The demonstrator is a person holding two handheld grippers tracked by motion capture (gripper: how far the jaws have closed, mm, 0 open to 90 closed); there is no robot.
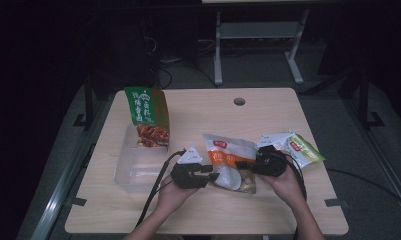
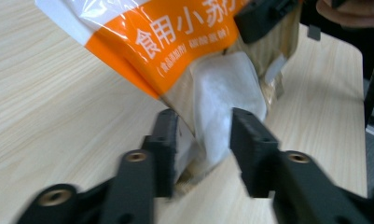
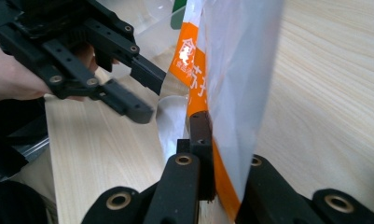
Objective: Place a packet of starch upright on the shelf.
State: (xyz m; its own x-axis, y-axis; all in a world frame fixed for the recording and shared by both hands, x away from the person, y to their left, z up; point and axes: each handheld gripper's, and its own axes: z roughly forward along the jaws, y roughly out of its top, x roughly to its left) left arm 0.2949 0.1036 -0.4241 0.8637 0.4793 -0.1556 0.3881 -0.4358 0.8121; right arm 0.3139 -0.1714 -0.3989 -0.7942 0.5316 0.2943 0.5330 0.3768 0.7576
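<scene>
An orange-and-white snack bag [image 1: 230, 155] with a clear lower part is held up off the wooden table [image 1: 213, 215] in front of the person. My right gripper [image 1: 244, 165] is shut on the bag's edge; in the right gripper view its jaws [image 3: 222, 130] pinch the film of the bag [image 3: 236, 70]. My left gripper [image 1: 211, 172] stands open at the bag's other lower corner. In the left gripper view the pale corner of the bag [image 2: 175, 42] lies between its spread jaws [image 2: 201, 123] without being squeezed. The left gripper [image 3: 145, 91] also appears in the right gripper view, just beside the bag.
A green snack bag [image 1: 147, 115] stands upright in a clear plastic box [image 1: 138, 170] at the left of the table. A few packets [image 1: 293, 145] lie at the right, behind my right hand. A cable hole [image 1: 239, 101] sits near the far edge.
</scene>
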